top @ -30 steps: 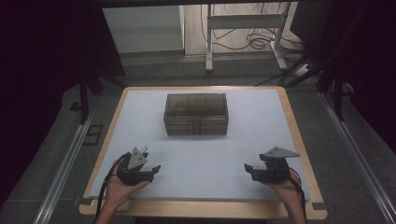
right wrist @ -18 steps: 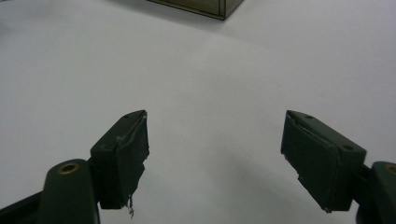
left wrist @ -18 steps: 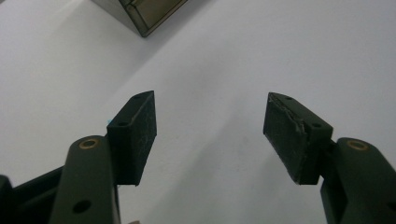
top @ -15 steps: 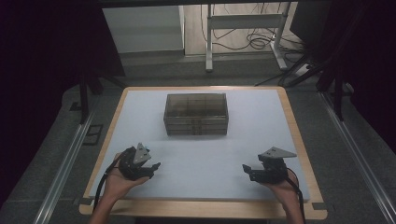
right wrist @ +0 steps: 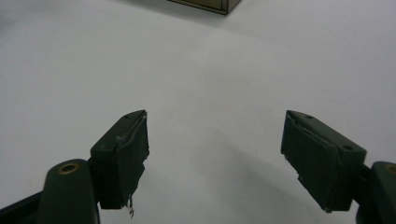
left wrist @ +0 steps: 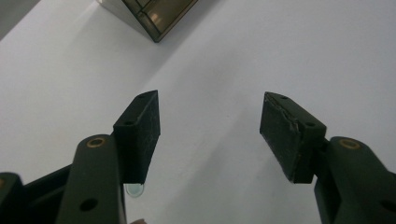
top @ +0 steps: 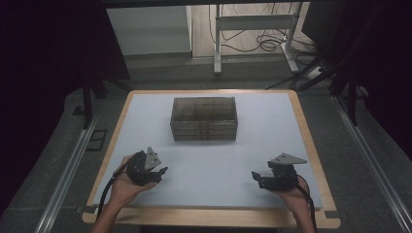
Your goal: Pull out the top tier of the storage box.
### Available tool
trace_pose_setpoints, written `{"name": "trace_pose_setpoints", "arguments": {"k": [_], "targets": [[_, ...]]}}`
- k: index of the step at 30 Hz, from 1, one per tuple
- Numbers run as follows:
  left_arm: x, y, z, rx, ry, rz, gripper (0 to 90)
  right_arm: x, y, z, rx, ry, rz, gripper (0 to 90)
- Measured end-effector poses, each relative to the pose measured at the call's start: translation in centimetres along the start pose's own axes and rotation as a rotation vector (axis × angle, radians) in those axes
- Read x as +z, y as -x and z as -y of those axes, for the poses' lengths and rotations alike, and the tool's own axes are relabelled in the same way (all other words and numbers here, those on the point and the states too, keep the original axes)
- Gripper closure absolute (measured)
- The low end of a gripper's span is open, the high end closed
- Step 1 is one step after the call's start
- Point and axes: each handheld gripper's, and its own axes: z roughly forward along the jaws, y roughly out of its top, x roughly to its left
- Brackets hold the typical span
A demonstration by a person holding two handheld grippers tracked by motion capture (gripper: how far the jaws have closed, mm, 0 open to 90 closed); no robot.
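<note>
A smoky brown see-through box (top: pixel 204 119) with small drawers and compartments stands at the middle of the table's far half. Its corner shows at the top of the left gripper view (left wrist: pixel 154 14) and of the right gripper view (right wrist: pixel 210 3). My left gripper (top: pixel 161 172) is held at the near left and points right toward the table's middle. Its jaws have just been closing a little, but they stand open with nothing between them (left wrist: pixel 210 130). My right gripper (top: pixel 256 177) hovers at the near right, pointing left, and is open on bare white surface (right wrist: pixel 215 154).
A white sheet covers the wood-rimmed table (top: pixel 311 145). Both hands rest close to the near edge. Beyond the far edge stand a white desk frame (top: pixel 252 29) with loose cables on the floor, and metal rails run along both sides.
The left hand has shifted and tilted its gripper slightly. The right gripper and the box have stayed where they were.
</note>
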Motion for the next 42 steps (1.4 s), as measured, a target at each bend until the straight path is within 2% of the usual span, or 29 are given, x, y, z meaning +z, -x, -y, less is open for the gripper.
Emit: {"name": "trace_pose_setpoints", "arguments": {"k": [13, 29, 42], "targets": [[0.5, 0.6, -1.3, 0.072, -0.014, -0.039, 41.8, -0.1, 0.1, 0.0, 0.012, 0.002, 0.007, 22.8], [1.5, 0.6, -2.1, 0.106, -0.018, -0.074, 43.1, 0.1, 0.3, 0.2, 0.032, -0.012, 0.018, 22.8], [2.2, 0.7, -3.1, 0.175, -0.009, -0.104, 43.9, 0.2, 0.4, 0.2, 0.038, -0.018, 0.022, 22.8]]}}
